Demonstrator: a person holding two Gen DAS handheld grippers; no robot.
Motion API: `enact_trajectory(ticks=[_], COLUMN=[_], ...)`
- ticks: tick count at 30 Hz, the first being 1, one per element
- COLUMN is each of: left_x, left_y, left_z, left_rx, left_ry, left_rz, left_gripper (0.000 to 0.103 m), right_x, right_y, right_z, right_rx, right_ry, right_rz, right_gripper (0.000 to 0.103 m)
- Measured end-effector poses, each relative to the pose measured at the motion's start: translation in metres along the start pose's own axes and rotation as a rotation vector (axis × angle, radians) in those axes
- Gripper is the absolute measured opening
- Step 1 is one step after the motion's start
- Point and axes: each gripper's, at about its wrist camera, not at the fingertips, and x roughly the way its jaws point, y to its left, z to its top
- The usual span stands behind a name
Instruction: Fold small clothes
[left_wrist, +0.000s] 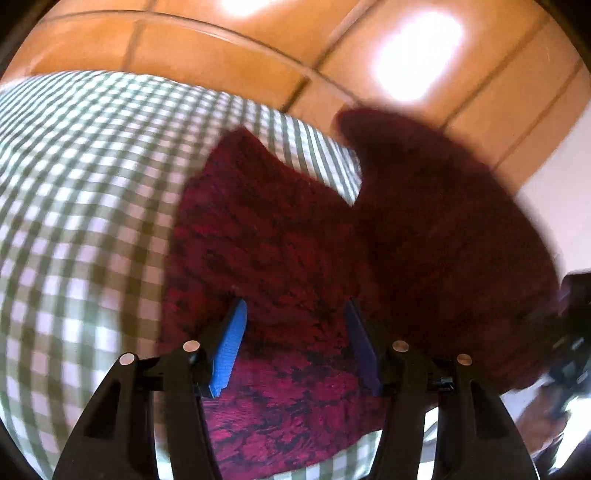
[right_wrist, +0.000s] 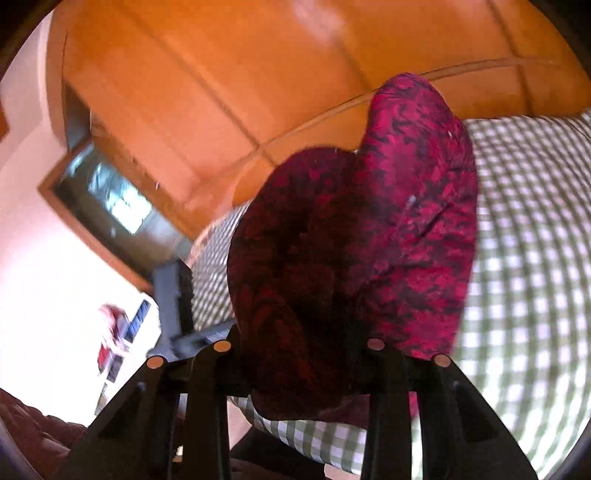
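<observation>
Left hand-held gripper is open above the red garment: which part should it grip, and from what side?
Judging from the left wrist view, grip the flat near edge of the red garment lying on the checked cloth, coming straight down from above. That part lies spread between the open left hand-held gripper; the far flap is lifted and blurred.

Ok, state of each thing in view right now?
Dark red patterned fabric garment: partly flat on the bed, one portion lifted up.
Left gripper: open, blue pads apart over the garment.
Right gripper: fingertips buried in cloth, grip unclear.
Green-and-white checked bedsheet: spread under the garment.
</observation>
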Motion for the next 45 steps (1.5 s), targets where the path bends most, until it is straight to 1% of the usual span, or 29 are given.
enact_trajectory(ticks=[3,5,7,9,12,15,18,19,20,21,22,23,24,25,26,27,28,29,30,32,33,34,36,38,39,41,43,44,45], left_x=[-0.028,-0.050,-0.068,-0.077,-0.074,-0.054,-0.027,-0.024,-0.020,-0.019,-0.015,-0.012,-0.009,-0.007,-0.005,-0.005,-0.005,-0.007,-0.008,-0.014,-0.019,-0.022,-0.025,-0.028,-0.028,-0.024,-0.016,-0.014,-0.015], left_y=[0.012,0.016,0.017,0.014,0.000,-0.017,-0.036,-0.041,-0.047,-0.051,-0.057,-0.058,-0.057,-0.053,-0.050,-0.048,-0.043,-0.040,-0.037,-0.032,-0.030,-0.028,-0.024,-0.018,-0.014,-0.004,0.011,0.017,0.021], left_z=[0.008,0.015,0.021,0.028,0.037,0.043,0.046,0.046,0.046,0.045,0.046,0.046,0.047,0.049,0.051,0.052,0.053,0.053,0.054,0.055,0.054,0.053,0.051,0.052,0.051,0.050,0.044,0.041,0.038], left_rx=[-0.046,-0.061,-0.071,-0.059,-0.016,0.027,0.070,0.077,0.090,0.104,0.132,0.145,0.145,0.129,0.119,0.114,0.104,0.099,0.101,0.107,0.109,0.110,0.110,0.114,0.124,0.127,0.112,0.091,0.074], left_ry=[-0.054,-0.099,-0.131,-0.140,-0.108,-0.025,0.070,0.079,0.085,0.088,0.087,0.091,0.090,0.087,0.086,0.085,0.084,0.083,0.082,0.070,0.071,0.072,0.074,0.081,0.086,0.096,0.112,0.113,0.109], left_rz=[-0.044,-0.102,-0.187,-0.238,-0.275,-0.257,-0.280,-0.268,-0.256,-0.244,-0.194,-0.155,-0.131,-0.118,-0.100,-0.089,-0.088,-0.090,-0.087,-0.076,-0.070,-0.062,-0.042,-0.005,0.043,0.138,0.237,0.248,0.242], left_gripper=[0.055,0.055,0.055,0.055,0.056,0.056,0.057,0.063,0.064,0.059,0.031,0.018,0.016,0.014,0.014,0.013,0.013,0.013,0.013,0.013,0.013,0.013,0.013,0.013,0.013,0.016,0.020,0.021,0.021], right_x=[0.024,0.041,0.061,0.084,0.099,0.105,0.113,0.112,0.112,0.110,0.109,0.105,0.098,0.087,0.082,0.069,0.057,0.039,0.028,0.012,0.009,0.012,0.029,0.055,0.066,0.085,0.107,0.115,0.121], right_y=[0.025,0.042,0.058,0.066,0.075,0.090,0.097,0.096,0.096,0.095,0.095,0.095,0.093,0.087,0.084,0.074,0.066,0.052,0.042,0.022,0.014,0.008,0.006,0.017,0.024,0.036,0.052,0.060,0.064], right_z=[-0.006,-0.015,-0.025,-0.033,-0.044,-0.058,-0.067,-0.069,-0.070,-0.073,-0.075,-0.074,-0.073,-0.069,-0.067,-0.061,-0.057,-0.052,-0.048,-0.043,-0.040,-0.039,-0.043,-0.052,-0.055,-0.061,-0.067,-0.070,-0.072], right_rx=[-0.102,-0.186,-0.272,-0.350,-0.423,-0.512,-0.563,-0.566,-0.568,-0.567,-0.564,-0.559,-0.546,-0.518,-0.491,-0.422,-0.368,-0.307,-0.269,-0.217,-0.210,-0.206,-0.190,-0.230,-0.255,-0.281,-0.333,-0.373,-0.409], right_ry=[0.049,0.082,0.121,0.146,0.149,0.142,0.135,0.131,0.126,0.115,0.102,0.086,0.079,0.081,0.089,0.107,0.111,0.086,0.065,0.032,0.024,0.029,0.064,0.106,0.118,0.130,0.141,0.143,0.144], right_rz=[-0.032,-0.066,-0.100,-0.146,-0.197,-0.249,-0.279,-0.281,-0.281,-0.278,-0.273,-0.252,-0.208,-0.155,-0.109,-0.010,0.054,0.103,0.118,0.083,0.022,-0.013,-0.037,-0.065,-0.083,-0.107,-0.132,-0.152,-0.167], right_gripper=[0.032,0.032,0.032,0.032,0.032,0.032,0.032,0.032,0.032,0.033,0.038,0.045,0.053,0.058,0.060,0.064,0.067,0.067,0.067,0.066,0.062,0.056,0.051,0.050,0.050,0.054,0.064,0.067,0.074])
